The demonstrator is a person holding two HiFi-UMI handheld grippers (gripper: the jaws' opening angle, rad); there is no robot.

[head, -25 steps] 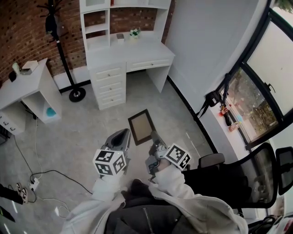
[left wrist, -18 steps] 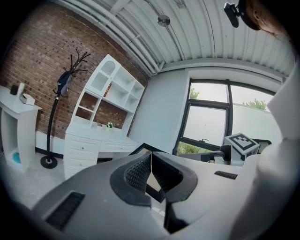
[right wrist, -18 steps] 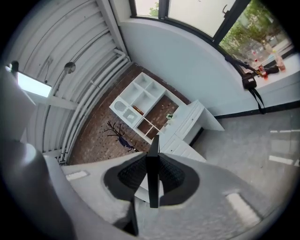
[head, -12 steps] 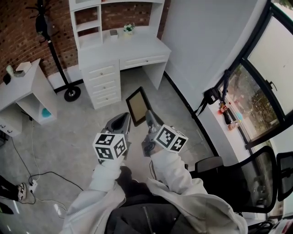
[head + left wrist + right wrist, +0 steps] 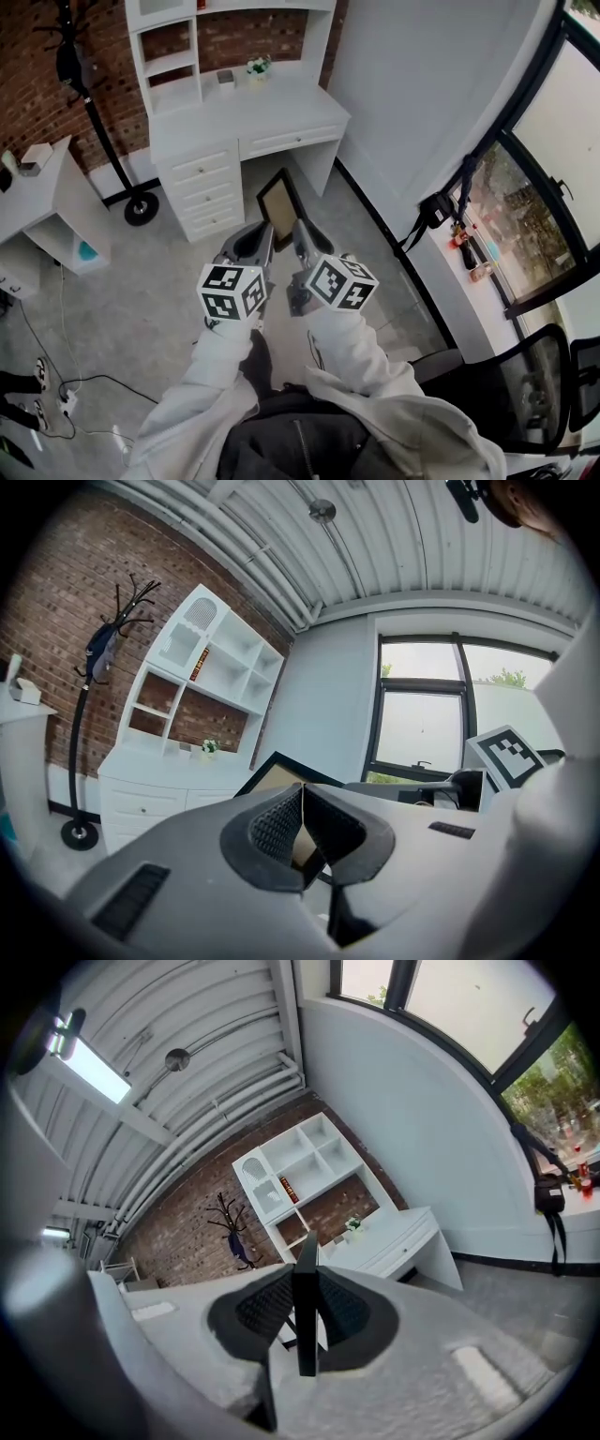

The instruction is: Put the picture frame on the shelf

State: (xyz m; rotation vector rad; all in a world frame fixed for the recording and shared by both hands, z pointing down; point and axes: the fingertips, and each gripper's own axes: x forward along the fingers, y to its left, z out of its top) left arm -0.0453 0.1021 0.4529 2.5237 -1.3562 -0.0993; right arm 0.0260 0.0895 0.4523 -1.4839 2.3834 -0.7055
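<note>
Picture frame [image 5: 278, 201] lifted toward desk [image 5: 281, 101], edge pinched in right gripper [image 5: 306, 1274] fingers; left gripper [image 5: 302, 794] fingers closed, empty.

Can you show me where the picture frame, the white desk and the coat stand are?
Dark-edged tan picture frame [image 5: 278, 208]: head view, its tan centre panel.
White wooden desk [image 5: 246, 111]: head view, bare desktop.
Black metal coat stand [image 5: 141, 209]: head view, round base.

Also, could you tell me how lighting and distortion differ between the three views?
Head view: even daylight, window bowed. Left gripper view: fisheye with black corners, window nearly washed out. Right gripper view: same fisheye, ceiling lamp glaring, frame edge-on between the jaws.
</note>
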